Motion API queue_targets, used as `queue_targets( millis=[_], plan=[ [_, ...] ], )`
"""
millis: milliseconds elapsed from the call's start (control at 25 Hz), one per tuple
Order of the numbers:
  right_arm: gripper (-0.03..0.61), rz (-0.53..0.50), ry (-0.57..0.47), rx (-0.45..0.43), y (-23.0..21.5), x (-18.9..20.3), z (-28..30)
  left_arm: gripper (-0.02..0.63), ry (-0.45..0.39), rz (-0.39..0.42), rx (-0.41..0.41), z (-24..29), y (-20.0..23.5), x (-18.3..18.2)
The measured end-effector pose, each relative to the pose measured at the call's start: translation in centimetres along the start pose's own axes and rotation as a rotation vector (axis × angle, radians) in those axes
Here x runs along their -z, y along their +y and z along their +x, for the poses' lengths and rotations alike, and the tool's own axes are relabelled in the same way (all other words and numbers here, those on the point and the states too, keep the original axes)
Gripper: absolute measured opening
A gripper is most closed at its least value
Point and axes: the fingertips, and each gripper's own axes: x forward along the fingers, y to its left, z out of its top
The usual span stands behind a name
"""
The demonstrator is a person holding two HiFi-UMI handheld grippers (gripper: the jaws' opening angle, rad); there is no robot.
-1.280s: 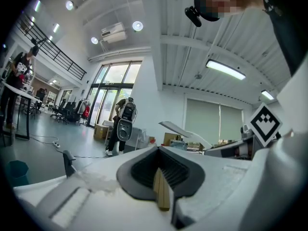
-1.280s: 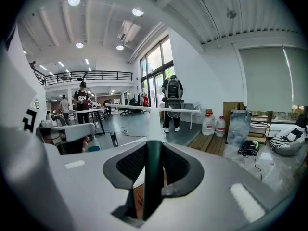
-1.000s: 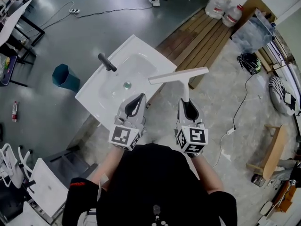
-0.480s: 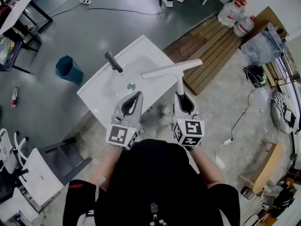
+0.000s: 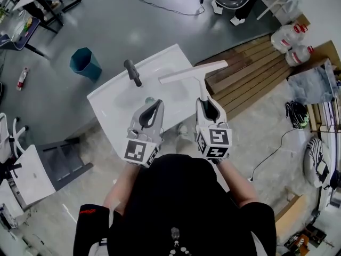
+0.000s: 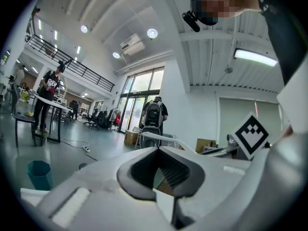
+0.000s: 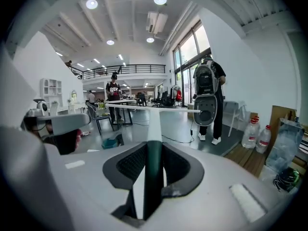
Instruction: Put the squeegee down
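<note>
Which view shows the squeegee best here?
Head view: the whole white T-shaped squeegee shows, its handle in the right gripper. The right gripper view foreshortens it; the left gripper view catches only a thin white bar.

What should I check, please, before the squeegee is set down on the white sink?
1. Grip on the squeegee: the right gripper is shut on its dark handle. Ok.
2. Free hand out of the way: the left gripper is shut and empty, beside the right one and apart from the squeegee. Ok.
3. Landing spot: in the head view the blade lies across the far right corner of the sink. Ok.
4. The faucet clear of the blade: it stands to the blade's left, apart from it. Ok.
5. Height of the blade above the sink: cannot tell.
</note>
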Motion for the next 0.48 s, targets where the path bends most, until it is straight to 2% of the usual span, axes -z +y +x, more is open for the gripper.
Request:
queue_targets(
  millis=[480],
  plan=[
    [0.100,-0.062,0.090,-0.204,-3.6,-0.5,10.1,0.002,-0.016,0.003,-0.228,5.4,1.4,-0.8]
  ],
)
